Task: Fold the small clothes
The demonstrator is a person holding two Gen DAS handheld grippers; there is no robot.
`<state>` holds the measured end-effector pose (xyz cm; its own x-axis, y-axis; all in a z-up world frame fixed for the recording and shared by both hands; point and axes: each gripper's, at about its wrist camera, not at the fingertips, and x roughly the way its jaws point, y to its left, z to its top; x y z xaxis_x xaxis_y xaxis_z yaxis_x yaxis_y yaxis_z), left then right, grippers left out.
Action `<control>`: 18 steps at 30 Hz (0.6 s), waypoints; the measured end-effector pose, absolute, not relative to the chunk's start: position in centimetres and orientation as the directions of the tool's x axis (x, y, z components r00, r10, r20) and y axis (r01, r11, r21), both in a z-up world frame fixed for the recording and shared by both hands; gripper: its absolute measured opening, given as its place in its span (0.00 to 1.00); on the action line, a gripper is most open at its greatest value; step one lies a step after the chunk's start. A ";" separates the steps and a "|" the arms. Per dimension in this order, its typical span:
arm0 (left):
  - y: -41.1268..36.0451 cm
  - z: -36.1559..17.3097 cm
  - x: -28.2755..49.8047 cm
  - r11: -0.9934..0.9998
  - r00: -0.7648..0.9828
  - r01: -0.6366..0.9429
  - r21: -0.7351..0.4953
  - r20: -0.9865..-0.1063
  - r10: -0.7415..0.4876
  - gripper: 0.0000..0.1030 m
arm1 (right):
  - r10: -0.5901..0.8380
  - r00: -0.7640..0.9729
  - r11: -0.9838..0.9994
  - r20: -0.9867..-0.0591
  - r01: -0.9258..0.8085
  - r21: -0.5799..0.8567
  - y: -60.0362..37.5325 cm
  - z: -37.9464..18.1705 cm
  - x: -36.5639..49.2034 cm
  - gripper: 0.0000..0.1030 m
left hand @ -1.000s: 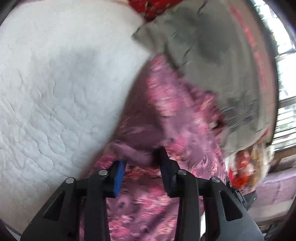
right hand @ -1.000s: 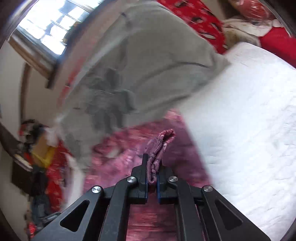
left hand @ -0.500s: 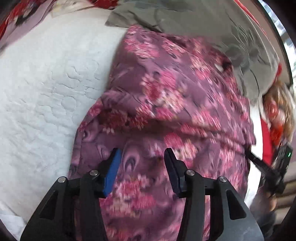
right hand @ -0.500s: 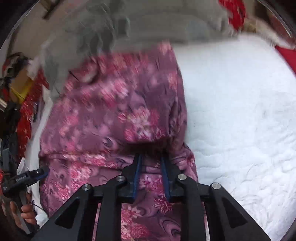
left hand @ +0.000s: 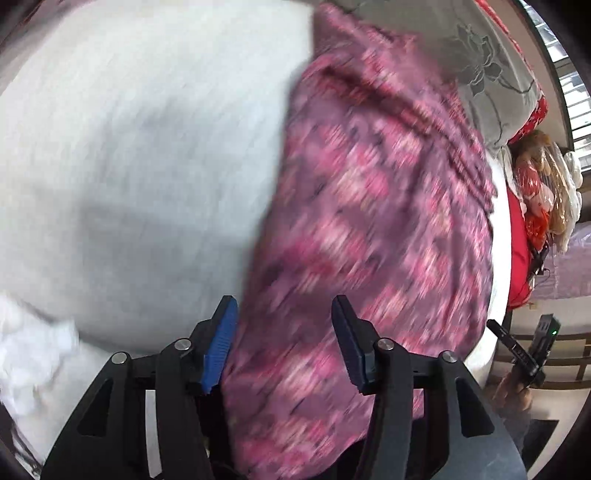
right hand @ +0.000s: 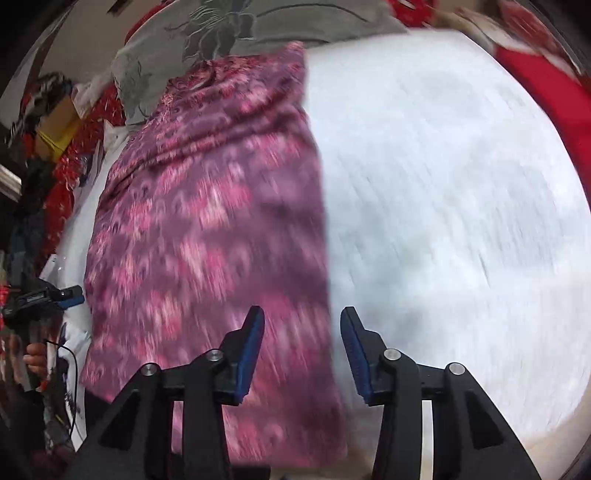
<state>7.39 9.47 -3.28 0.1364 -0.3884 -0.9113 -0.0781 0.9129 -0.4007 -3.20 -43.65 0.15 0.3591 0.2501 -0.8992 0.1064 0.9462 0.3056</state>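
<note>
Left wrist view: left gripper [left hand: 284, 332], jaws apart and empty, above the purple floral garment [left hand: 376, 229] lying on the white quilted bed [left hand: 140, 140].

Right wrist view: right gripper [right hand: 301, 341], jaws likewise apart, over the garment's straight edge; grey pillow [right hand: 236, 26] beyond. A fold appears laid; the next move likely calls for gripping an edge to fold again.

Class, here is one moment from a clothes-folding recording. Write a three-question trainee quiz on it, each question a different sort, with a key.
1. True or false: the left tool grips the purple floral garment.
2. The garment lies on: A) a wooden floor B) a white quilted bed cover C) a chair.
3. Fill in: beyond the garment's far end lies a ____ pillow with a flower design.

Key: 1 false, both tools, including the right tool, are open. 2 B. 3 grey.
</note>
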 end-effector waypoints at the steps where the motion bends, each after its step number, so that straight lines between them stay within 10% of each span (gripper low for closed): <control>1: 9.9 -3.8 6.6 0.905 0.121 -0.092 -0.415 -0.907 -0.404 0.50 | 0.261 0.358 0.938 -0.896 0.126 0.323 -44.2 -0.3 -4.8 0.44; 18: 10.1 -5.1 -1.3 0.835 0.048 -0.102 -0.541 -0.841 -0.539 0.57 | 0.469 0.310 0.839 -0.827 0.138 0.527 -44.2 -7.8 -11.3 0.54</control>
<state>-1.32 10.07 -5.13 0.0480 -0.5387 -0.8411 -0.1024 0.8350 -0.5406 -11.26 -44.20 -7.81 0.3097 0.4685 -0.8274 0.1382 0.8388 0.5267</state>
